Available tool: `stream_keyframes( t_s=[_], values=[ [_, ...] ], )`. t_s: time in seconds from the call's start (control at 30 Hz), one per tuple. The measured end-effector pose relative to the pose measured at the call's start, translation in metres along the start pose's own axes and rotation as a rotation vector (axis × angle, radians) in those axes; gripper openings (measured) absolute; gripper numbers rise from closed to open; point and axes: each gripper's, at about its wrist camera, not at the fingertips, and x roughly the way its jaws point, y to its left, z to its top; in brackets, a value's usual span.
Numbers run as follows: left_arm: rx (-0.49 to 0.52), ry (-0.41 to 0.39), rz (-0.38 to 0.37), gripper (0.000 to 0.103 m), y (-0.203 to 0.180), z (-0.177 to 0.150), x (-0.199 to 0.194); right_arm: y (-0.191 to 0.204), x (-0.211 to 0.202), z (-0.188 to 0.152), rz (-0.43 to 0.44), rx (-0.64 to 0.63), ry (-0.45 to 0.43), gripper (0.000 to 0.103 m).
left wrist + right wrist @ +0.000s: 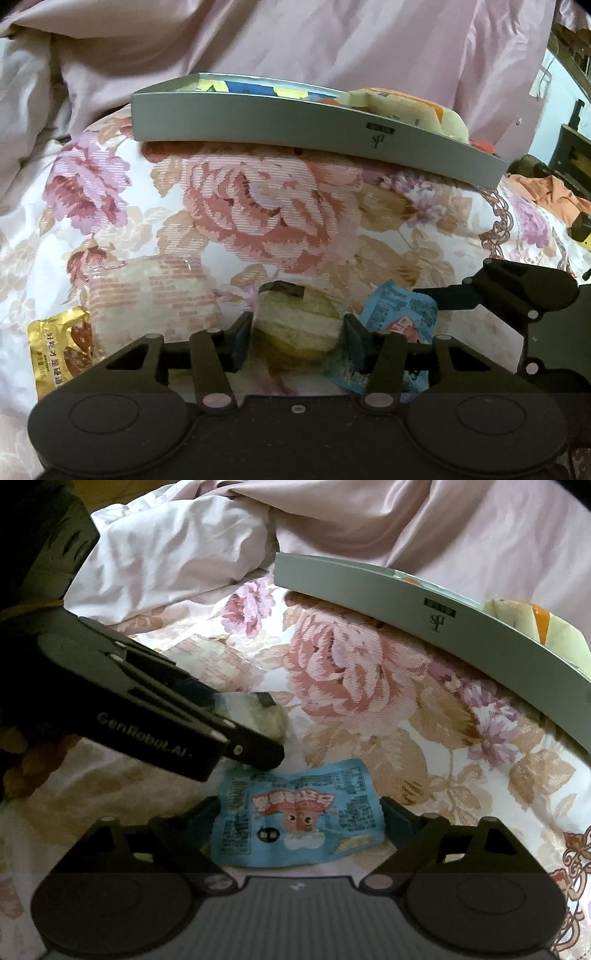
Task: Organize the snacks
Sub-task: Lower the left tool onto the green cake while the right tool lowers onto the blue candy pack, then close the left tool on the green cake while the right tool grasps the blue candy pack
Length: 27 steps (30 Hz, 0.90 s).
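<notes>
Bed with a floral cover (280,206) is the workspace; snacks lie loose on it, a grey tray (258,118) sits further back.

Nearest: left tongs (297,341) bracket a green-and-cream pack (299,325), one pad on each side and apparently touching the wrapper. Reads as a grip just seated, pack not lifted off the bed yet. Jaws go across its short side, probably because that span fits.

Right tongs (299,821) stand wide around a blue pack (295,819) lying flat; pads clear of both edges, so nothing gripped. Likely lined up for a parallel pick.

Beside the green pack: a brick-print pack (147,295) and a gold pack (61,347), untouched.

Far: the tray already holds several packs, one yellow-orange pack (406,107) at its right end. It looks like the collection point, so these two likely go there next.
</notes>
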Motion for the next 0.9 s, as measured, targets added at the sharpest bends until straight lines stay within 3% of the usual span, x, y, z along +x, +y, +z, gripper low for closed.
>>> stream_keyframes(
  t_s=[0.43, 0.9],
  values=[
    [-0.035, -0.031, 0.017, 0.052, 0.001, -0.003, -0.005, 0.005, -0.003, 0.002, -0.042, 0.000, 0.010, 0.091],
    [-0.089, -0.094, 0.028, 0.052, 0.004, -0.003, -0.016, 0.012, -0.014, 0.004, -0.149, -0.079, -0.026, 0.091]
  ],
)
